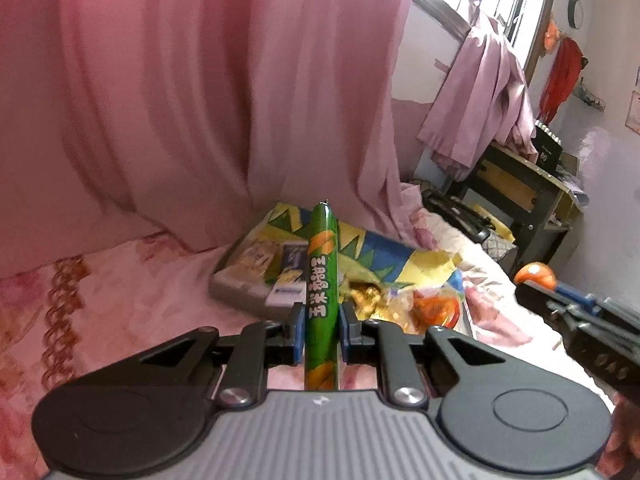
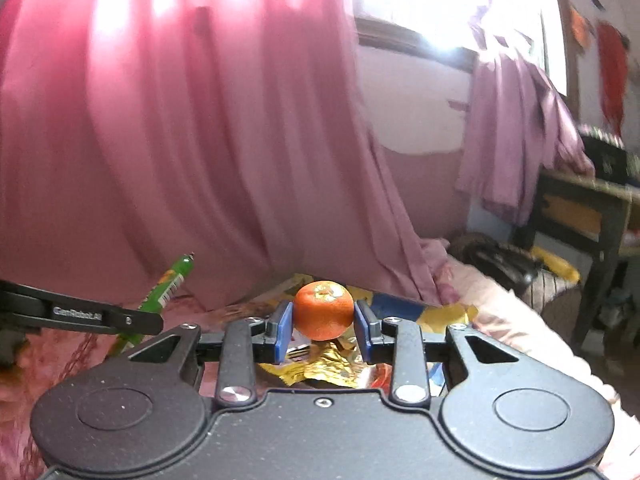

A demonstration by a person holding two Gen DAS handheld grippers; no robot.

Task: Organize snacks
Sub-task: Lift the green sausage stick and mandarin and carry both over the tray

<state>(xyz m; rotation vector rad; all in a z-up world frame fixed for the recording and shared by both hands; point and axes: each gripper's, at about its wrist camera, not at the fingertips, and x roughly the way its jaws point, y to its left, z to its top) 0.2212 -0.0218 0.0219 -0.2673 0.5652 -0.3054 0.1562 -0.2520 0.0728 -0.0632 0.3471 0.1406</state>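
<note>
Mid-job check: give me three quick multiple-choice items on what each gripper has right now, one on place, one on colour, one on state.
1. Where is the orange?
A. between the right gripper's fingers
B. on the bed
C. on the desk

2. What colour is the sausage stick wrapper?
A. red
B. green with yellow corn print
C. blue

3. What state is the left gripper in?
A. wide open
B. out of view
C. shut on the sausage stick

Answers:
1 A, the right gripper has blue pads on both sides of the fruit.
2 B, the green wrap shows in both views.
3 C, its pads press the stick from both sides.
</note>
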